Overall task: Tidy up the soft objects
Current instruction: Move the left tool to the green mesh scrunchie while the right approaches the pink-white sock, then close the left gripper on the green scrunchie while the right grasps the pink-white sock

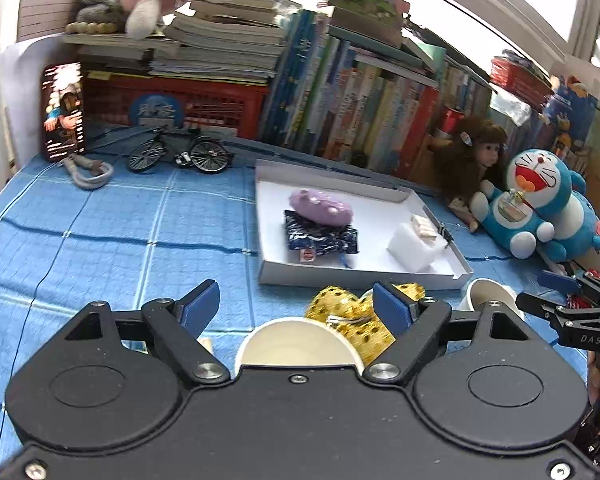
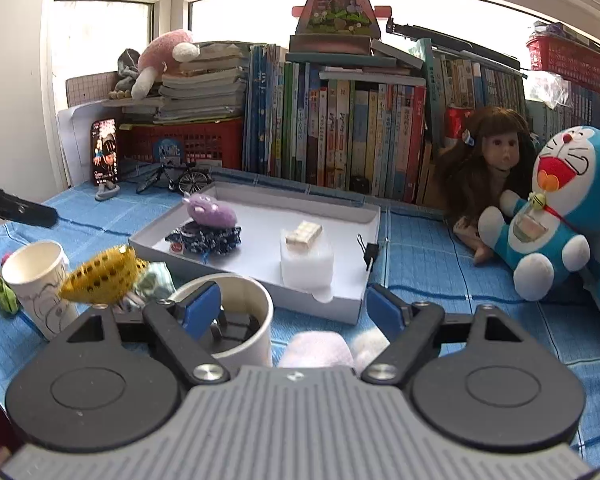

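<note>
White tray [image 2: 364, 216] on blue checked cloth [image 1: 100, 240], centre of scene, holding purple plush [image 2: 210, 210] atop dark blue patterned pouch [image 2: 208, 240] at its left end; white foam block [image 2: 306, 262] w/ small tan block [image 2: 304, 234] on top nearer its right end. Gold spotted pouch [image 2: 100, 272] lies near of tray, btwn two paper cups: left cup [image 2: 40, 280], right cup [image 2: 240, 320]. Left gripper [image 1: 296, 312]: jaws open, nothing held; cup rim and gold pouch below the gap. Right gripper [image 2: 294, 310]: jaws open, empty, one finger over right cup, pale pink soft object [image 2: 320, 348] below. Blue cat plush [image 2: 556, 208] and doll [image 2: 496, 152] far right, against books [image 2: 340, 136]
</note>
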### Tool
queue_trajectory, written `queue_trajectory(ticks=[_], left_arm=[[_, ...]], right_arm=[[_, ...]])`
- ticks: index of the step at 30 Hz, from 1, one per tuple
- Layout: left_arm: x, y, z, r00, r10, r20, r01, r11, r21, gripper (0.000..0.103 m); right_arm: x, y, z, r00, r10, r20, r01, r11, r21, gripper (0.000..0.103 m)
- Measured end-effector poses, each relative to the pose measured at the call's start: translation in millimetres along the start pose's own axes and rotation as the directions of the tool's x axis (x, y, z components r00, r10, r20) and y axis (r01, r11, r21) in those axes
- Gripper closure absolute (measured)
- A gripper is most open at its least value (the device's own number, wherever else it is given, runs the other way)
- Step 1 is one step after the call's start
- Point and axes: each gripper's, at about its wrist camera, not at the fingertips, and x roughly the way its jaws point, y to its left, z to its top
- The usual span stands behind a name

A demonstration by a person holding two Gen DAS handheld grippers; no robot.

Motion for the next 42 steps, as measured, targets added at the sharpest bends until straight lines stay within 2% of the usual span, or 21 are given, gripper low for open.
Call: queue_trajectory(ticks=[9, 16, 21, 27, 30, 34, 37, 42], left_arm=[[-15, 26, -28, 0.996, 0.076, 0.037, -0.075, 0.997, -0.023, 0.019], [-22, 43, -51, 0.983, 0.173, 0.063, -0.173, 0.985, -0.002, 0.017], [-28, 53, -59, 0.984, 0.168, 0.067, -0.164, 0.985, -0.052, 0.016], [-39, 52, -58, 0.986, 0.137, 0.091, -0.132, 0.99, -0.055, 0.016], [-44, 49, -59, 0.984, 0.143, 0.103, -0.138, 0.989, -0.052, 0.016], [-51, 50, -64, 0.977, 0.176, 0.122, -0.173, 0.984, -0.032, 0.016], [-53, 52, -72, 0.966, 0.226, 0.127, -0.228, 0.974, -0.002, 0.016], [-44, 60, -84, 0.955, 0.281, 0.097, -0.283, 0.959, 0.009, 0.016]], right_arm=[[0, -3, -15, 1.0, -0.014, -0.011, 0.014, 1.0, -0.028, 0.013], [-12, -8, -19, 0.999, 0.042, 0.025, -0.042, 0.999, -0.035, 0.01], [-18, -7, -21, 0.998, 0.046, 0.033, -0.044, 0.997, -0.061, 0.009], [-14, -7, -30, 0.999, 0.033, 0.001, -0.033, 0.997, -0.072, 0.009], [-12, -9, -33, 1.0, 0.031, -0.007, -0.031, 0.997, -0.068, 0.009], [-9, -9, -39, 0.999, 0.026, -0.02, -0.027, 0.997, -0.073, 0.009], [-4, -7, -43, 0.999, 0.006, -0.04, -0.01, 0.995, -0.101, 0.009], [7, 3, -50, 0.997, -0.037, -0.064, 0.026, 0.986, -0.166, 0.009]])
